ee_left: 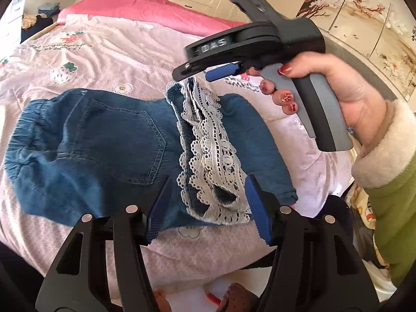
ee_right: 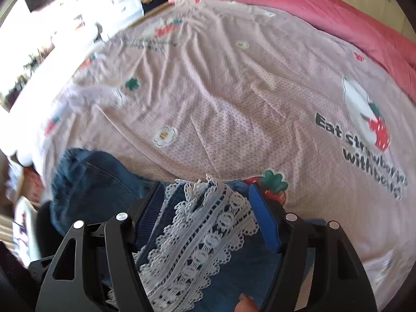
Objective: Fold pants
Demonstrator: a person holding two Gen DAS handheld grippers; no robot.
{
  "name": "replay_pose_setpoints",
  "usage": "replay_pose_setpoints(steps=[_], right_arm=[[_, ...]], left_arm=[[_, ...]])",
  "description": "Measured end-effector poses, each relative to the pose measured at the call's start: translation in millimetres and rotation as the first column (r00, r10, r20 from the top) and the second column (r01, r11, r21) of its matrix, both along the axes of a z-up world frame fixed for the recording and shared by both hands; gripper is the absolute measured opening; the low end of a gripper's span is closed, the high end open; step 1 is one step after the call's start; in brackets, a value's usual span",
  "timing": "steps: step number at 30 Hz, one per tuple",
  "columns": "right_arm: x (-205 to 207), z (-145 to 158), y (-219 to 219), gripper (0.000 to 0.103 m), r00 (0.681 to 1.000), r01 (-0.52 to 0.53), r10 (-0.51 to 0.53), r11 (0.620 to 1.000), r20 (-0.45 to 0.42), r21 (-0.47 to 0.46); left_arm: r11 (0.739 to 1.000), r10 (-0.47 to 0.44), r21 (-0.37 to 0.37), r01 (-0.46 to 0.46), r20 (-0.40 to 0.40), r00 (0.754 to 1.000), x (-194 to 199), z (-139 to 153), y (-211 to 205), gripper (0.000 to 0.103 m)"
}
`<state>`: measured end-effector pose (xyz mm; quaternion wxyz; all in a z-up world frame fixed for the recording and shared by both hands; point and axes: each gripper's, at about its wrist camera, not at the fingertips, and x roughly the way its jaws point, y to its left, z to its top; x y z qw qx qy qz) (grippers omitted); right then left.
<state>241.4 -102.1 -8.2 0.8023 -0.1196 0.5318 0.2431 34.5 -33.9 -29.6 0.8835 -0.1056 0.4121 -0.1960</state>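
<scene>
Small blue denim pants (ee_left: 98, 140) with white lace trim (ee_left: 210, 156) lie folded on the pink bedspread. My left gripper (ee_left: 208, 208) is open just above the near lace hem. My right gripper (ee_left: 197, 75), held by a hand, hovers over the far end of the lace; in its own view the right gripper (ee_right: 205, 215) is open, its jaws standing either side of the lace (ee_right: 197, 239) and denim (ee_right: 98, 182). Neither gripper holds anything.
The pink strawberry-print bedspread (ee_left: 104, 59) covers the bed; a darker pink quilt (ee_left: 145, 7) lies along the far side. Wardrobes (ee_left: 364, 26) stand behind. The bed's near edge is just below my left gripper.
</scene>
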Motion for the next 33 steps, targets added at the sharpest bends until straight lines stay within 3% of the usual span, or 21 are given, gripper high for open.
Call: replay_pose_setpoints(steps=[4, 5, 6, 7, 8, 10, 15, 23, 26, 29, 30, 33], right_arm=[[5.3, -13.2, 6.7, 0.063, 1.0, 0.008, -0.009, 0.998, -0.021, -0.061], [4.9, -16.1, 8.5, 0.056, 1.0, 0.001, -0.003, 0.997, -0.026, -0.072], [3.7, -19.1, 10.3, 0.035, 0.999, -0.012, 0.009, 0.997, -0.032, -0.078], [0.7, -20.9, 12.1, 0.023, 0.999, -0.029, 0.026, 0.996, -0.033, -0.08], [-3.0, -20.9, 13.7, 0.02, 0.999, -0.046, 0.044, 0.995, -0.019, -0.091], [-9.4, -14.9, 12.2, 0.016, 0.998, -0.053, 0.054, 0.995, 0.015, -0.083], [-15.6, 8.4, 6.2, 0.016, 0.999, -0.011, 0.01, 1.0, 0.053, 0.025], [1.2, -25.5, 29.5, 0.021, 0.999, 0.032, -0.031, 0.999, -0.036, 0.019], [1.4, -21.9, 23.6, 0.025, 0.999, 0.017, -0.015, 0.998, -0.037, 0.054], [-4.4, -1.5, -0.3, 0.04, 1.0, 0.022, -0.02, 0.99, -0.013, 0.141], [-7.8, 5.5, -10.0, 0.049, 1.0, 0.021, -0.022, 0.987, 0.005, 0.159], [-16.6, 19.3, -35.2, 0.057, 0.999, 0.022, -0.03, 0.978, 0.036, 0.209]], left_arm=[[1.0, 0.014, 0.017, -0.014, -0.047, 0.999, 9.4, -10.5, -2.6, 0.05], [1.0, 0.012, 0.019, -0.011, -0.056, 0.998, 11.6, -13.6, -3.9, 0.05], [1.0, 0.013, 0.025, -0.012, -0.058, 0.998, 12.8, -16.0, -4.4, 0.05], [0.999, 0.015, 0.037, -0.012, -0.062, 0.998, 14.4, -18.7, -6.1, 0.05], [0.999, 0.01, 0.042, -0.008, -0.064, 0.998, 14.9, -20.5, -7.5, 0.049], [0.999, 0.004, 0.052, 0.0, -0.067, 0.998, 15.5, -23.4, -9.4, 0.035], [0.998, 0.001, 0.064, 0.003, -0.068, 0.998, 12.9, -28.1, -10.7, 0.031], [0.998, 0.013, 0.07, -0.008, -0.077, 0.997, 9.8, -27.9, -5.6, 0.032], [0.998, 0.013, 0.065, -0.008, -0.08, 0.997, 11.0, -27.5, -4.4, 0.032], [0.998, 0.01, 0.068, -0.005, -0.078, 0.997, 10.7, -26.6, -3.9, 0.032], [0.998, 0.009, 0.067, -0.004, -0.078, 0.997, 10.7, -26.1, -3.8, 0.032], [0.998, 0.007, 0.065, -0.002, -0.078, 0.997, 10.9, -24.1, -4.6, 0.033]])
